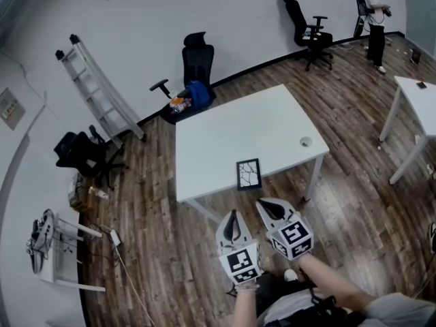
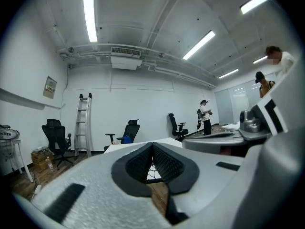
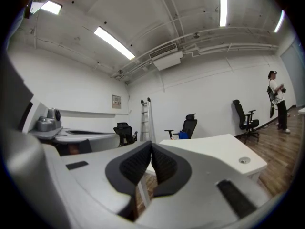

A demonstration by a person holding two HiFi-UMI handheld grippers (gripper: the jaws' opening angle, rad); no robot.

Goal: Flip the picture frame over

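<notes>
The picture frame (image 1: 248,174) lies flat on the white table (image 1: 238,128), close to the table edge nearest the claws. Its picture side faces up, and you can see dark, crack-like lines on it.

The left claw (image 1: 234,216) is clenched shut with nothing in it. The right claw (image 1: 264,206) is also clenched shut and empty. Both claws hang over the wood floor (image 1: 170,251), just short of the table edge. Neither one touches the table or the frame.

From the claws, the frame is straight ahead and a little lower. It sits in line with the gap between the two claws, so the left claw has it ahead and a bit to its right, and the right claw has it ahead and a bit to its left. The right claw looks a little nearer, but only just.

The frame is a bit longer than it is wide. Its long sides point away from the claws and its short side faces them.

I think the next step is to open a claw and reach forward to that near short side. Because the frame lies flat, a jaw may have a hard time getting under its edge.
</notes>
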